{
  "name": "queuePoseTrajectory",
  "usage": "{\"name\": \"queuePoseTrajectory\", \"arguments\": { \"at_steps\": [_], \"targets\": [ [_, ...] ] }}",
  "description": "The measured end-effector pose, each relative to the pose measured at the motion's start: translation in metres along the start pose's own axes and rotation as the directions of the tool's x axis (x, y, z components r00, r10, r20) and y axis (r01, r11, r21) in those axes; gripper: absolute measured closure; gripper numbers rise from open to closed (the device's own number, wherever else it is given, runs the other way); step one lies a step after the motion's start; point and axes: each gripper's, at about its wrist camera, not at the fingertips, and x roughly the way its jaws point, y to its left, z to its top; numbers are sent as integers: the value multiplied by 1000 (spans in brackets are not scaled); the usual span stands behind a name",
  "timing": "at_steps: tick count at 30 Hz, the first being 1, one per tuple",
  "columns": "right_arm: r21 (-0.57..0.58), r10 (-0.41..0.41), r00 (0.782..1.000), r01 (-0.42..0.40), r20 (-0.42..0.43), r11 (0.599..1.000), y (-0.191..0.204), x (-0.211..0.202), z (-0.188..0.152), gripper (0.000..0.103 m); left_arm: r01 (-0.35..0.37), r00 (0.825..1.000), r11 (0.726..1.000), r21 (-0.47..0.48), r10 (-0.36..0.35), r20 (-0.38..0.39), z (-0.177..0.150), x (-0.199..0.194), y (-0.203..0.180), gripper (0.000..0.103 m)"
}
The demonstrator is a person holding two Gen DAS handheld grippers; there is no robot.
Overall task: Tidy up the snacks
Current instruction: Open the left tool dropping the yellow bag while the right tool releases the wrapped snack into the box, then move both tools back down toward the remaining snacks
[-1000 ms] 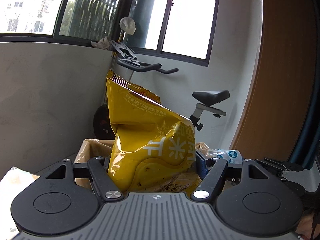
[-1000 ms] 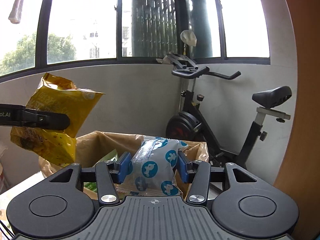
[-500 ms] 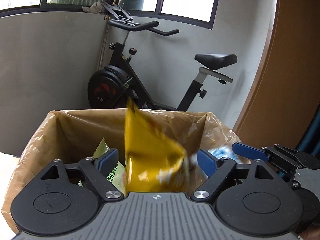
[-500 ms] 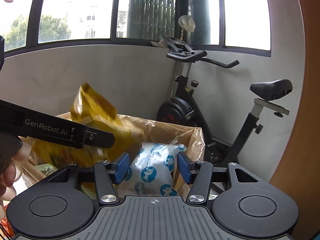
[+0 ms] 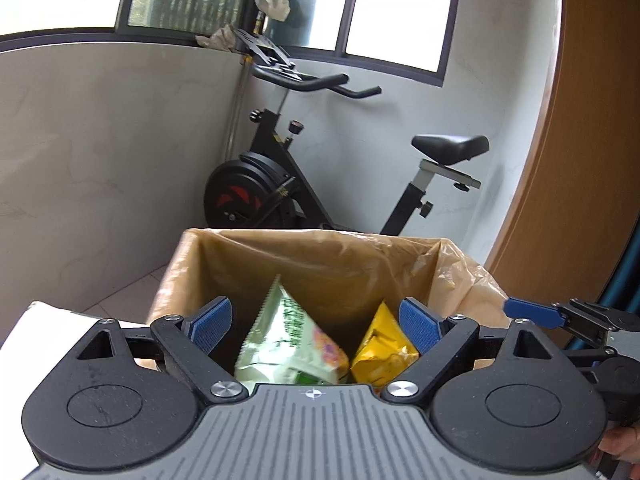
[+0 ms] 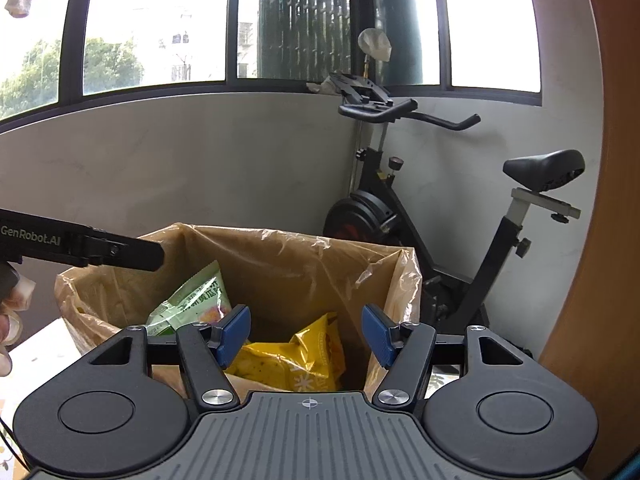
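A second earlier each tool had a snack clamped above the box: the left tool (image 5: 314,330) gripped the yellow bag (image 5: 382,356) and the right tool (image 6: 306,334) gripped a white packet with blue spots. Half a second earlier the yellow bag was already falling, a blur between the parting pads. Now it lay in the bottom of the lined box (image 5: 320,256), beside the green packet (image 5: 292,340) that leaned against the box's left wall. The left tool's jaws had just been opening and stood wide, with nothing between them. The right tool's jaws had also just been opening; they stood apart and bare. The white packet could not be seen in either view, so it had most likely dropped below the tool, though where it landed I cannot tell. Both tools hung released over the box mouth, so this pair of snacks looked stowed and both hands were free for the next ones.
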Motion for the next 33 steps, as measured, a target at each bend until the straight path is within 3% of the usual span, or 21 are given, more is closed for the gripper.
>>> {"name": "queuePoseTrajectory", "arguments": {
  "at_steps": [6,14,33],
  "targets": [
    [14,12,1000,-12,4,1000,6,-29,-6,44,-49,998,998,-27,50,49,-1,-46,18,11],
    [13,26,1000,-26,-13,1000,10,-54,-28,44,-91,995,996,-24,92,43,-28,-86,33,11],
    [58,7,998,-3,-66,998,10,-65,-84,43,-158,987,986,-56,157,-23,-85,-126,63,11]
  ]
}}
